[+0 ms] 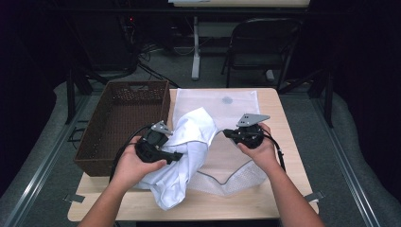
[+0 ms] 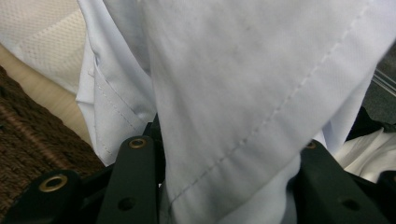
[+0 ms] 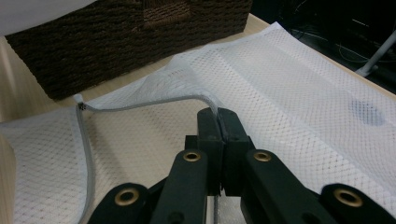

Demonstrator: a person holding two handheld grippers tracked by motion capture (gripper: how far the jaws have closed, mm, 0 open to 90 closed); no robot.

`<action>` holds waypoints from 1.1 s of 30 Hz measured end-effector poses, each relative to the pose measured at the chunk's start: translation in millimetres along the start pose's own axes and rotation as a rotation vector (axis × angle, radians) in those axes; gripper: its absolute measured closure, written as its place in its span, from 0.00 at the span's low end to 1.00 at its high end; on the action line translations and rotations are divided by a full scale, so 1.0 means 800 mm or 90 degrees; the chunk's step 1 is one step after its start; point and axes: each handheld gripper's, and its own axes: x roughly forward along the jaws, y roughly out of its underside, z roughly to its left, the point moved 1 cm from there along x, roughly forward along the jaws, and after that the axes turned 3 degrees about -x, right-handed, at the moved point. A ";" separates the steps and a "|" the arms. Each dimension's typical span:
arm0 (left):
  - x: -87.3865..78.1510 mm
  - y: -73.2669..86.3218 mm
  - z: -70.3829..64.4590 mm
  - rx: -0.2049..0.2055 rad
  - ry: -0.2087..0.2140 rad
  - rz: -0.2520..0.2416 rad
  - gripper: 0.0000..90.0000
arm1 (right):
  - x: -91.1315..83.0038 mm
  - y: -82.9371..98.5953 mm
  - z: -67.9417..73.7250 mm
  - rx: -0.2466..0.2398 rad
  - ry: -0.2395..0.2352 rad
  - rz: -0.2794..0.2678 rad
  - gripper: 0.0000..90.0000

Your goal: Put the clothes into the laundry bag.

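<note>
Shirt (image 1: 184, 151), white, lies bunched over the left half of the mesh bag (image 1: 227, 106) at mid-table, just beside the brown basket (image 1: 120, 118). In my left gripper view the cloth covers most of the frame and hides the jaw tips; a stitched fold runs down between the two jaws, so my left gripper (image 1: 176, 155) is clamped on the shirt. My right gripper (image 3: 218, 119) has its jaws pressed together on the grey-edged rim of the mesh bag, lifting that edge off the table (image 1: 279, 118). The bag's opening under the shirt is hard to make out in the high view. The basket sits at the table's left edge; the shirt's lower end reaches near the front edge. Bare wood shows to the right of my right hand (image 1: 260, 146).
</note>
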 end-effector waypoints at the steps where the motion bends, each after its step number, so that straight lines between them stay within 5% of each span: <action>1: 0.002 0.002 -0.002 0.000 0.002 0.000 0.68 | 0.000 0.001 0.000 0.001 0.001 0.000 0.99; 8: 0.016 0.019 -0.012 0.024 0.008 0.017 0.68 | 0.001 0.005 -0.002 0.010 0.001 -0.001 0.99; 33: 0.065 0.052 -0.026 0.038 0.043 0.035 0.68 | 0.002 0.006 0.003 0.008 0.000 -0.004 0.99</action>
